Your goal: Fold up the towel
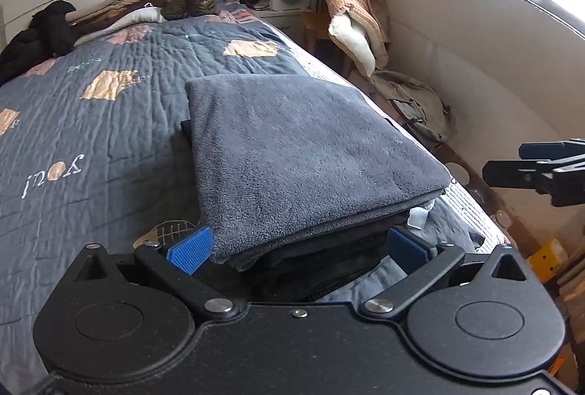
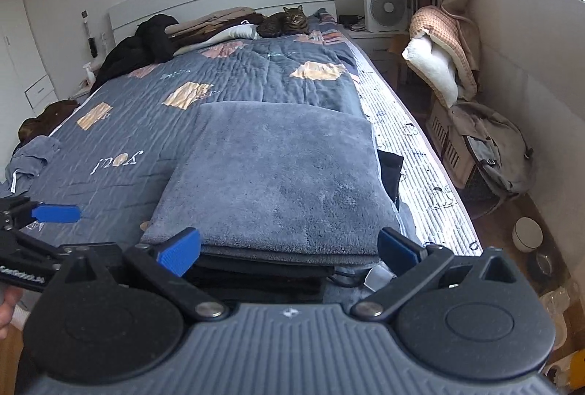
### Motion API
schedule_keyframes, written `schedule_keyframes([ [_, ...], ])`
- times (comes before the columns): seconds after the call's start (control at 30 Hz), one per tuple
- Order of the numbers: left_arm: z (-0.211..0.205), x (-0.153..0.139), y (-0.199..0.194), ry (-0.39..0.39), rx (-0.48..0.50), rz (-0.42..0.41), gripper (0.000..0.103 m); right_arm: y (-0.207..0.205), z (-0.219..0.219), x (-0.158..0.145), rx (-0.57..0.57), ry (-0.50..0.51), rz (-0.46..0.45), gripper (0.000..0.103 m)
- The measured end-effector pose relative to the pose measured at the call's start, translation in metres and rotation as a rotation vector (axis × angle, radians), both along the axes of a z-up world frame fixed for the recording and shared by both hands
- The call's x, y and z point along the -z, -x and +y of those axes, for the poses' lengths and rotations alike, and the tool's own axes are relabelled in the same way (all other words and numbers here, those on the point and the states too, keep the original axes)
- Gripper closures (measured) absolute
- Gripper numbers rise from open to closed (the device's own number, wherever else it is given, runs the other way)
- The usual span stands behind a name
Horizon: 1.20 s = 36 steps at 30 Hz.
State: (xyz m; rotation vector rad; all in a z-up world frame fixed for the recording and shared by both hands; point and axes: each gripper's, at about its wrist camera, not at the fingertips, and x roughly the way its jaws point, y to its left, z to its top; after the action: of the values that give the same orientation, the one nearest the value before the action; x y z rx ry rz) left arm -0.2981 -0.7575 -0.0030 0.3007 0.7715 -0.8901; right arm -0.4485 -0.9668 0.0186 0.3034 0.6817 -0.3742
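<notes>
Folded towel [image 2: 278, 175] sits square at twelve o'clock; left gripper [image 1: 298, 245] and right gripper [image 2: 289, 249] spread wide, touching nothing; quilt [image 2: 120, 146] bare at nine o'clock.

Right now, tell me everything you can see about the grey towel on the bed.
The grey towel looks plush and fleecy, folded into a flat, roughly square pad of several layers. It lies on a stack of darker folded fabric on the quilt, near the bed's right edge. Neither open gripper touches it.

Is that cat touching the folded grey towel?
Apart. The right wrist view shows the cat by the headboard, quilt between it and the towel.
</notes>
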Motion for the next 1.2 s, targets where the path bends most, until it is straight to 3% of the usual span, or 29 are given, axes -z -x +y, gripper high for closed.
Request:
schedule_keyframes([
  [0.3,0.007,-0.009,0.014,-0.038,-0.024,-0.003,0.0,0.007,0.01,-0.003,-0.03,0.009,-0.001,0.0],
  [1.2,0.01,-0.006,0.021,-0.036,-0.021,0.014,0.0,0.005,0.01,-0.003,-0.027,0.022,0.01,0.0],
])
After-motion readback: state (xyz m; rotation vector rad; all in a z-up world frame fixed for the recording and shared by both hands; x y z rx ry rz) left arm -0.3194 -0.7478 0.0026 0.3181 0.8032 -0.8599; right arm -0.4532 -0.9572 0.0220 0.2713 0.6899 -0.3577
